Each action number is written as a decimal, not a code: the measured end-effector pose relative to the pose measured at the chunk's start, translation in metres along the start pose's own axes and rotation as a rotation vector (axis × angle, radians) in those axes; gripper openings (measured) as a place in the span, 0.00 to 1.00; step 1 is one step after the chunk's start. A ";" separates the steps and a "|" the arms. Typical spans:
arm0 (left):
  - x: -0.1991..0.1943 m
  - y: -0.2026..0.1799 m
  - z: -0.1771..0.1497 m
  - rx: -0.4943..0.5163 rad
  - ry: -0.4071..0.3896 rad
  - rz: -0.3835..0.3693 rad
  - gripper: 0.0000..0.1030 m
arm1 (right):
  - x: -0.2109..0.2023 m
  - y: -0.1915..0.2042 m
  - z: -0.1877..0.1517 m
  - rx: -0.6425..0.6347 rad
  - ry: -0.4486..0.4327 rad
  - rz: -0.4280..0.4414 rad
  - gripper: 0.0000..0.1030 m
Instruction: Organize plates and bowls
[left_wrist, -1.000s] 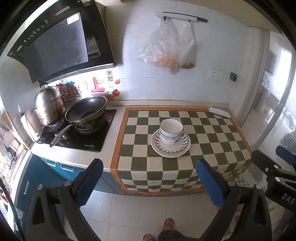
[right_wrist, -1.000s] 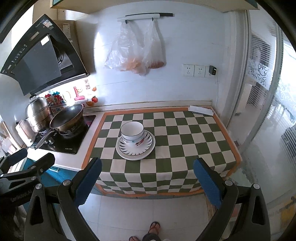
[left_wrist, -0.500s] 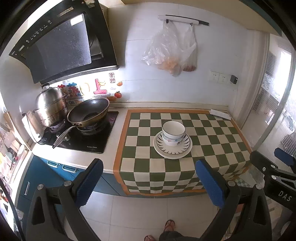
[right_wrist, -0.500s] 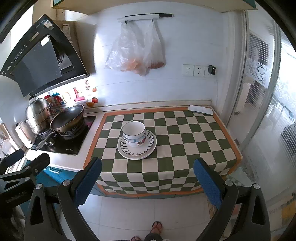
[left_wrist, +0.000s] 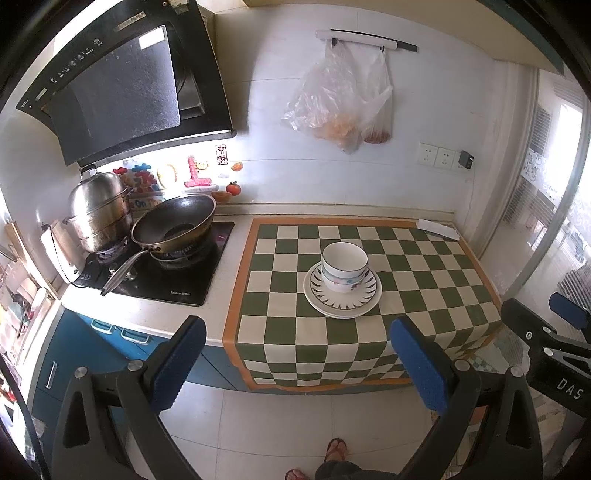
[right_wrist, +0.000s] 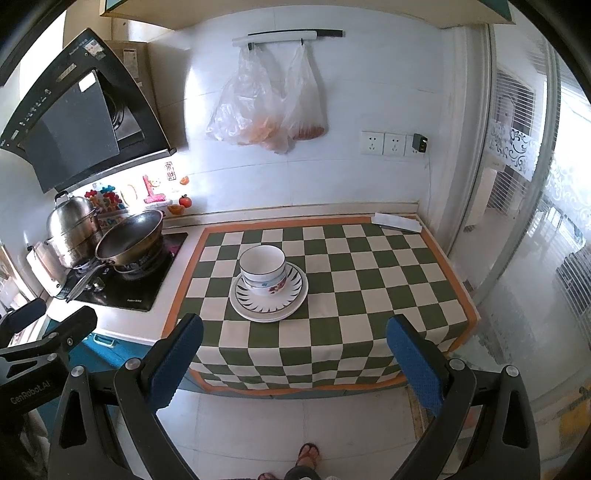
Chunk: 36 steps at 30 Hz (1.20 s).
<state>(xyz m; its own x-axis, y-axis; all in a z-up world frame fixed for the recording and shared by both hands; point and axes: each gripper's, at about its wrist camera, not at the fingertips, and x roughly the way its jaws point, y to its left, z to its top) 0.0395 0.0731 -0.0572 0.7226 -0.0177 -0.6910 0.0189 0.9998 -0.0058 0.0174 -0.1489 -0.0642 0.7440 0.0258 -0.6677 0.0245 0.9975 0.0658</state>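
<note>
White bowls sit nested on a stack of patterned plates on the green checked cloth; the same bowls and plates show in the right wrist view. My left gripper is open and empty, held back from the counter's front edge. My right gripper is open and empty, also held back over the floor. The right gripper appears at the right edge of the left wrist view, and the left gripper at the left edge of the right wrist view.
A wok and a steel steamer pot stand on the black hob left of the cloth. Plastic bags hang on the wall. A white folded item lies at the back right. A glass door stands to the right.
Both grippers have drawn back and risen a little from the counter, so the dishes look smaller and more floor shows. The dishes have not moved.
</note>
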 end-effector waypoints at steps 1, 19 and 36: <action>0.000 0.000 0.000 0.000 0.001 -0.001 0.99 | 0.001 0.000 0.001 -0.002 0.001 0.000 0.98; 0.008 -0.011 0.009 0.013 0.009 0.000 0.99 | 0.009 -0.002 -0.002 -0.009 0.013 -0.009 0.98; 0.009 -0.010 0.008 0.003 0.018 -0.004 0.99 | 0.013 -0.004 -0.005 -0.015 0.019 -0.013 0.99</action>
<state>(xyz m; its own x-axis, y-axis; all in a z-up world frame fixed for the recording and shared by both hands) 0.0519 0.0628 -0.0575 0.7098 -0.0219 -0.7041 0.0243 0.9997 -0.0065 0.0239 -0.1526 -0.0767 0.7307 0.0134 -0.6825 0.0246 0.9986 0.0459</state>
